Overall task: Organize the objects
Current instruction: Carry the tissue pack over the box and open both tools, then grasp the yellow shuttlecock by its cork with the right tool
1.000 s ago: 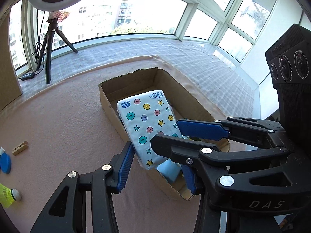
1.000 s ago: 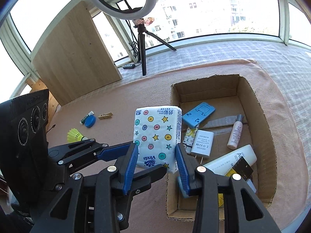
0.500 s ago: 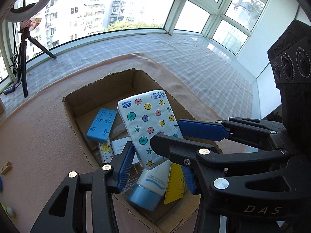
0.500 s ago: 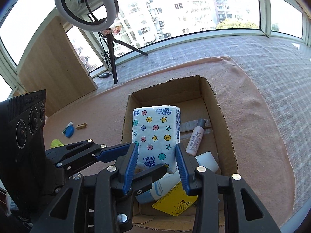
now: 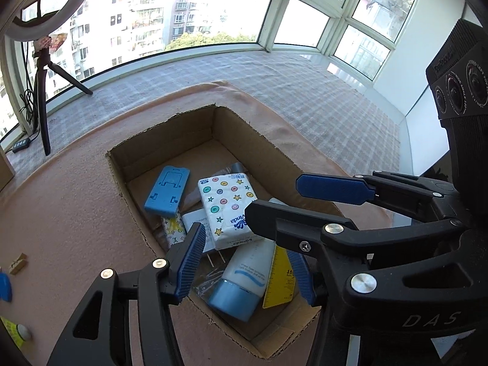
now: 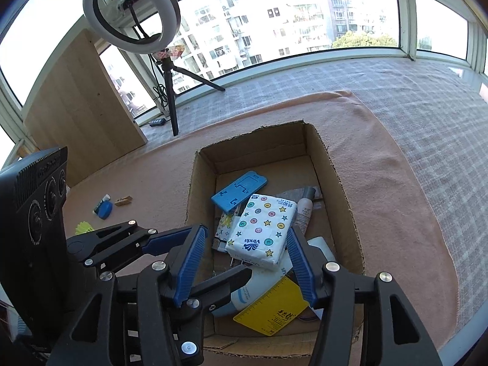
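The white tissue pack (image 5: 227, 210) (image 6: 263, 230) with coloured dots and stars lies tilted inside the cardboard box (image 5: 116, 164) (image 6: 344, 201), on top of other items. My left gripper (image 5: 247, 270) hovers above the box's near end; its jaws are opening and nothing is pressed between the blue pads. My right gripper (image 6: 245, 262) hangs beside it, jaws also opening, and the pack shows below the gap without touching the pads. The two grippers cross each other: the right gripper (image 5: 289, 201) reaches across the left wrist view.
The box also holds a blue phone stand (image 5: 167, 192), a white tube with a blue cap (image 5: 241, 280), a yellow ruler (image 6: 271, 309) and a small bottle (image 6: 303, 210). On the pink blanket lie a shuttlecock (image 6: 84, 228) and a wooden clip (image 6: 123, 201). A ring-light tripod (image 6: 169, 91) stands behind.
Both grippers held the tissue pack upright and carried it over the box. Now the jaws stand wider and the pack has dropped flat into the box.
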`<act>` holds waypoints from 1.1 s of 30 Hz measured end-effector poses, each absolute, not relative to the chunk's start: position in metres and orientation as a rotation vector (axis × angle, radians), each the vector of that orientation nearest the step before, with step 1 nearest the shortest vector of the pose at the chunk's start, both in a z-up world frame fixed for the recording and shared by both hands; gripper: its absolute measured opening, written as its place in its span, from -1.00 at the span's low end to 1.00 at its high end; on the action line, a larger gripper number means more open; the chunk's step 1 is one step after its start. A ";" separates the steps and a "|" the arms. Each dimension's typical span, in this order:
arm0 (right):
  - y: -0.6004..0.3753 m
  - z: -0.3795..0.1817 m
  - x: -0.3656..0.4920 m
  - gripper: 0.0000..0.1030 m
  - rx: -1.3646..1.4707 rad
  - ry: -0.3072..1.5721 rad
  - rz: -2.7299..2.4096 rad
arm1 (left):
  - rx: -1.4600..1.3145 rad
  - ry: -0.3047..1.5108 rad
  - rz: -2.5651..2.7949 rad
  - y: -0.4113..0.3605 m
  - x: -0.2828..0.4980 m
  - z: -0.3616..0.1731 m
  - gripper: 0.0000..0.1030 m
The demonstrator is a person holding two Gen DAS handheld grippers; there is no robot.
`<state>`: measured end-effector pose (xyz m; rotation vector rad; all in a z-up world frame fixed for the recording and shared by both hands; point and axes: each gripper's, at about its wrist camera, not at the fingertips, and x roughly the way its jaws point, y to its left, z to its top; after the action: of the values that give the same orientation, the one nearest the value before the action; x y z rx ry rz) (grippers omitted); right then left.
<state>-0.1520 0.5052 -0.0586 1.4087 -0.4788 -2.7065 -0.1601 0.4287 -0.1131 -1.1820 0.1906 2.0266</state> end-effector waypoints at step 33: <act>0.303 -0.066 -0.194 0.01 1.318 -0.330 -2.316 | -1.443 -0.276 2.442 0.080 -0.130 -0.149 0.12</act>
<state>-0.1939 0.3033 -0.0662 1.3181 -0.3296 -2.3160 -0.1301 0.0799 -0.1494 -1.4427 -0.2756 2.4420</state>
